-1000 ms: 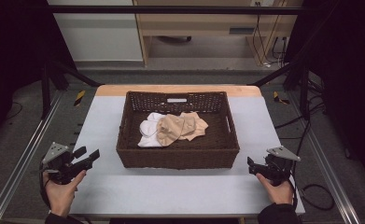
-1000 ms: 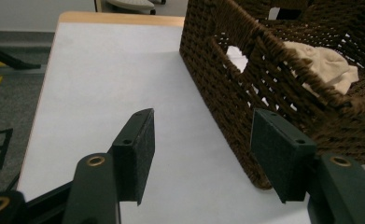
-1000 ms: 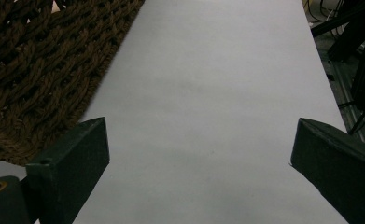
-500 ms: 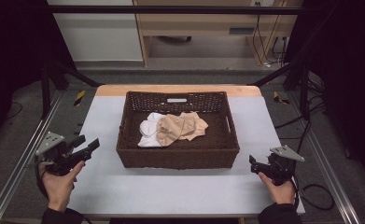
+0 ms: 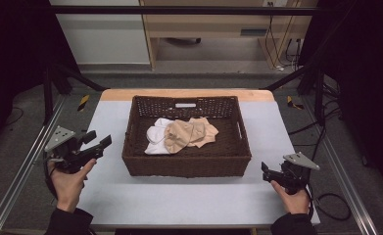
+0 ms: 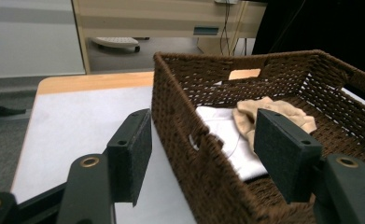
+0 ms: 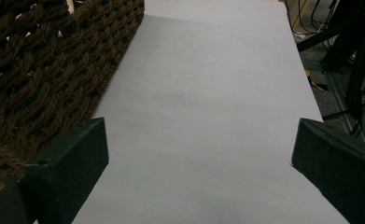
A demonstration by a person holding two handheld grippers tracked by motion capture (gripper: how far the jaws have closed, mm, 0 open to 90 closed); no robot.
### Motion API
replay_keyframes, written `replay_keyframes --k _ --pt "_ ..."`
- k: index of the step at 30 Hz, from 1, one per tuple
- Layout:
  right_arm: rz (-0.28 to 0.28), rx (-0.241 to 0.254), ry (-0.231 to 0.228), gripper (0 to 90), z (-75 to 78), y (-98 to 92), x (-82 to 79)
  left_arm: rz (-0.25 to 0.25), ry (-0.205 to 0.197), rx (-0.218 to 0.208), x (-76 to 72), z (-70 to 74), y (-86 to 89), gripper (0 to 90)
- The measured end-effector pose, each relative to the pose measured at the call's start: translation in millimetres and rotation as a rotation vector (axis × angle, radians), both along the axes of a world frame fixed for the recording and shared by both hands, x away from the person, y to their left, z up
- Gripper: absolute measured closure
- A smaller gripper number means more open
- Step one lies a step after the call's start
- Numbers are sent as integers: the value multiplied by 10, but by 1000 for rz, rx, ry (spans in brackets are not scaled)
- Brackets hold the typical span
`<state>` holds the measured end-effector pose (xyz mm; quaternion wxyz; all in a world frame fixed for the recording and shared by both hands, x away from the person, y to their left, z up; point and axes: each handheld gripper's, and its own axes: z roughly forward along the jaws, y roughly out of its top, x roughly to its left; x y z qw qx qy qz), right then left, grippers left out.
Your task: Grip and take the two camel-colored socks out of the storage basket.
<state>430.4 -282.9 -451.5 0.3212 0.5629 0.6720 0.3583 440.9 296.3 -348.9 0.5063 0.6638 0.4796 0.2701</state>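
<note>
A brown wicker basket [image 5: 186, 166] stands mid-table and holds a white garment [image 5: 155, 141] with a beige garment [image 5: 191, 132] partly on top of it. My left gripper [image 5: 98, 139] is held above the table, just left of the basket, open and empty. In the left gripper view the basket's near corner [image 6: 203, 154] shows between the open pads [image 6: 133, 149], with the white garment [image 6: 227, 140] and the beige garment [image 6: 269, 112] inside. My right gripper [image 5: 266, 172] rests low at the basket's front right, open and empty. Its wide-set pads [image 7: 73, 163] frame bare table [image 7: 208, 93].
The table [image 5: 189, 200] is a grey-white sheet with a wooden strip at the far edge. Metal frame rails [image 5: 17, 181] run along both sides. Cables [image 5: 333, 205] lie on the floor at the right. A wooden cabinet [image 5: 213, 24] stands beyond the table.
My left gripper has lifted and moved forward, toward the basket's left side. The right gripper has barely shifted. The clothes lie as before.
</note>
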Motion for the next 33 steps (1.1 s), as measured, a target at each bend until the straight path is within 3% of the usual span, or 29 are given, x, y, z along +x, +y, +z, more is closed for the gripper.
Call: replay_keyframes --k 13,24,33 --pt "2 -5 -5 41 5 6 6 -59 -35 31 212 199 -375 366" --pt "-3 -8 -11 43 14 9 18 -79 -44 34 353 263 -614 370" --pt "0 -7 -12 43 19 23 28 -92 -45 62 527 294 -875 379"
